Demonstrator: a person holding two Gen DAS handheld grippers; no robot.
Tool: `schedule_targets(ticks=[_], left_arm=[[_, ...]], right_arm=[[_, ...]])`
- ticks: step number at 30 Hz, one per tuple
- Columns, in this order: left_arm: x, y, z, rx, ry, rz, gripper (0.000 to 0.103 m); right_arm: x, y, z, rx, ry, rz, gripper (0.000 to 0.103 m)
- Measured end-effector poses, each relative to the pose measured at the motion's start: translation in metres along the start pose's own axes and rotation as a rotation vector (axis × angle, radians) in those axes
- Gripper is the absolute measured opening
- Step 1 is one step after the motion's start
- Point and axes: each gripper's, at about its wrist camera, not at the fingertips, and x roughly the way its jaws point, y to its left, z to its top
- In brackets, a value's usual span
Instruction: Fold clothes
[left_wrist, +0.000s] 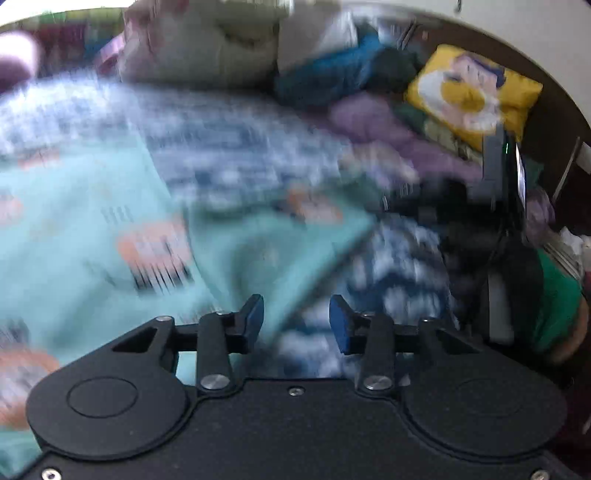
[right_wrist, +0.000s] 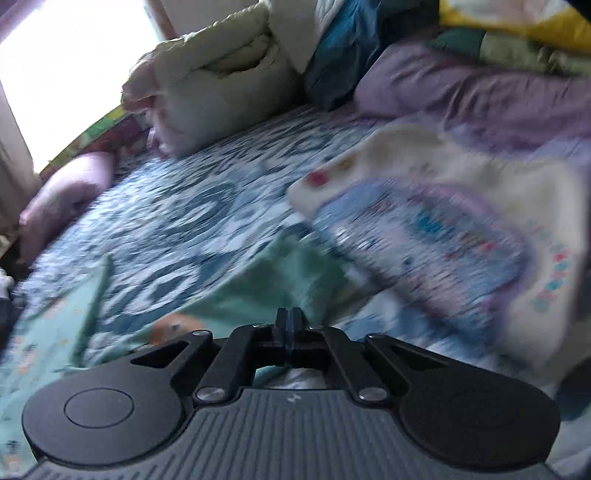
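Mint-green fabric, a printed garment with orange patches, lies spread on a bed covered by a blue-and-white patterned bedspread. In the left wrist view the left claw stands with its blue pads apart, empty, hovering over the garment's near right edge, where the cloth gives way to the bedspread. Most of the garment stretches away to the left and ahead of that claw, its right-hand edge running diagonally up to a corner ahead and to the right.

The right claw has its fingers pressed together; mint cloth sits directly ahead of and beneath the tips, but motion blur makes it impossible to say whether any fabric is pinched between them. Part of the right-hand rig shows dark at the right of the left view, beyond the garment's far corner.

Judging by this layout, the left claw looks better placed to take the near edge, with the fold likely carried across the cloth toward the left.

Open bedspread lies ahead of both claws. A second, cream and lilac printed garment rests just right of the mint cloth, and folded quilts, a lilac pillow and a yellow cushion crowd the far side, limiting room that way.
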Motion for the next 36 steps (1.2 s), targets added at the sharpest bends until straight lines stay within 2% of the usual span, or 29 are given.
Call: schedule_targets(ticks=[2,4,6,7,11,14,16,17,18,19,20,22,24,26,28,29,31,32,33,36], left_arm=[[0.000,0.005,0.011,-0.016,-0.036,0.010,0.038],[0.007,0.011,0.024,-0.015,-0.050,0.037,0.038],[0.023,0.013,0.038,0.048,-0.029,0.101,0.037],[0.030,0.016,0.045,0.060,-0.016,0.101,0.036],[0.057,0.029,0.073,0.099,0.037,0.087,0.036],[0.089,0.033,0.088,0.150,0.170,0.019,0.037],[0.103,0.036,0.090,0.193,0.238,0.014,0.036],[0.109,0.037,0.090,0.215,0.267,0.017,0.023],[0.107,0.047,0.092,0.169,0.258,-0.008,0.012],[0.106,0.057,0.094,0.116,0.245,-0.035,0.006],[0.104,0.067,0.097,0.064,0.231,-0.062,0.002],[0.100,0.094,0.097,-0.090,0.186,-0.110,0.002],[0.095,0.102,0.095,-0.078,0.159,-0.048,0.001],[0.081,0.110,0.097,-0.130,0.117,-0.093,0.001],[0.069,0.107,0.100,-0.097,0.095,-0.120,0.009],[0.064,0.104,0.101,-0.080,0.092,-0.133,0.018],[0.058,0.098,0.099,-0.050,0.084,-0.173,0.019],[0.056,0.094,0.097,-0.034,0.082,-0.204,0.019],[0.053,0.090,0.094,-0.018,0.075,-0.230,0.019],[0.051,0.082,0.085,-0.052,0.071,-0.303,0.019]], right_arm=[[-0.002,0.003,0.000,-0.014,-0.017,0.017,0.010],[-0.002,0.011,0.001,-0.044,-0.025,0.071,0.011],[-0.001,0.016,-0.001,-0.058,0.002,0.114,0.010],[0.000,0.018,-0.001,-0.065,0.017,0.121,0.010],[0.003,0.011,0.002,-0.043,0.023,0.071,0.009],[0.004,0.001,0.005,-0.002,0.013,0.059,0.008],[0.005,-0.002,0.005,0.012,0.007,0.062,0.008],[0.005,-0.003,0.006,0.013,0.005,0.062,0.008],[0.005,-0.004,0.006,0.013,0.005,0.063,0.008],[0.006,-0.005,0.006,0.014,0.005,0.063,0.007],[0.007,-0.006,0.006,0.016,0.006,0.063,0.006],[0.009,-0.010,0.008,0.027,0.007,0.057,0.000],[0.011,-0.014,0.009,0.043,0.006,0.050,0.000],[0.010,-0.013,0.011,0.046,-0.006,0.040,0.000],[0.006,-0.008,0.011,0.014,-0.026,0.031,0.004],[0.004,-0.005,0.011,0.001,-0.037,0.035,0.007],[0.005,-0.002,0.011,-0.022,-0.036,0.038,0.010],[0.006,-0.001,0.010,-0.029,-0.031,0.030,0.009],[0.007,-0.002,0.010,-0.021,-0.027,0.014,0.002],[0.006,-0.009,0.012,0.015,-0.031,-0.007,0.000]])
